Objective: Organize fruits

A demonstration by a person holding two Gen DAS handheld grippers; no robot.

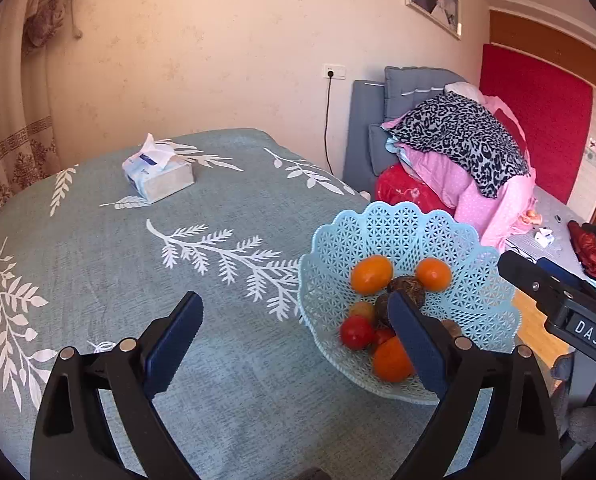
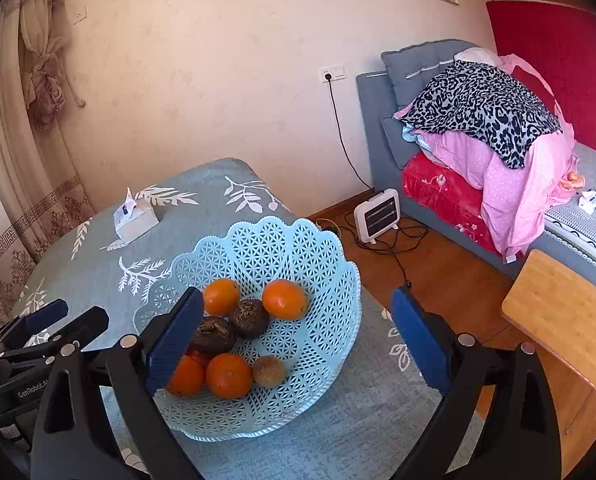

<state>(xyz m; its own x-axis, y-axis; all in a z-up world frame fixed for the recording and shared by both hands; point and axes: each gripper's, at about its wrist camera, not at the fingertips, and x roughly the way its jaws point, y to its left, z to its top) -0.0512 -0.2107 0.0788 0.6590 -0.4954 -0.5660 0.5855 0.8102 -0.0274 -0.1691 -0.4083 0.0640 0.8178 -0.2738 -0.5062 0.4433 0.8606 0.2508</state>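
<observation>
A light blue lattice basket (image 1: 409,228) (image 2: 282,248) stands on the table near its right edge. It holds several fruits: oranges (image 1: 371,274) (image 2: 284,299), dark brown round fruits (image 1: 407,285) (image 2: 249,317), a red one (image 1: 355,332) and a small tan one (image 2: 269,371). My left gripper (image 1: 296,336) is open and empty above the tablecloth, left of the basket. My right gripper (image 2: 298,336) is open and empty above the basket; its left finger (image 2: 176,340) overlaps the fruits. The right gripper also shows in the left wrist view (image 1: 557,296), the left gripper in the right wrist view (image 2: 50,328).
The table has a teal cloth with white leaves (image 1: 178,280). A tissue pack (image 1: 158,174) (image 2: 134,218) lies at its far side. Right of the table are a wooden stool (image 2: 561,316), a small heater (image 2: 377,218) with cables on the floor, and a bed with piled bedding (image 2: 489,140).
</observation>
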